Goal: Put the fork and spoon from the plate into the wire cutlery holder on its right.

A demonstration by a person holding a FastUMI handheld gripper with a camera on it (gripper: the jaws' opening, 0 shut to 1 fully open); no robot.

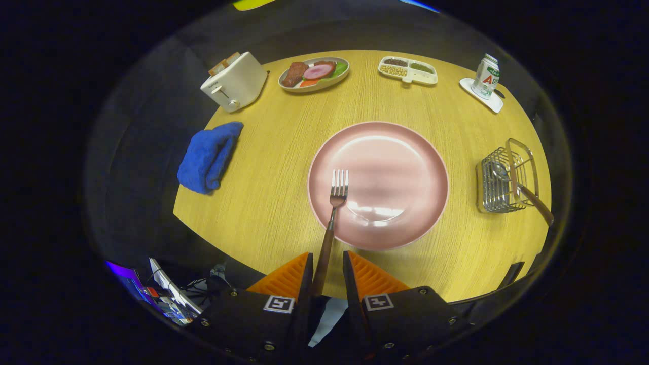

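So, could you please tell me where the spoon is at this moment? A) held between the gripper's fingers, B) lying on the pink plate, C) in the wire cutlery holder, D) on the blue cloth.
C: the spoon sits in the wire cutlery holder with its brown handle sticking out, while the gripper holds the fork over the pink plate.

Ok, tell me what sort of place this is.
Likely a mock breakfast table in a booth: a toaster, a dish of food and a pink plate on a round table. The claw grips a fork.
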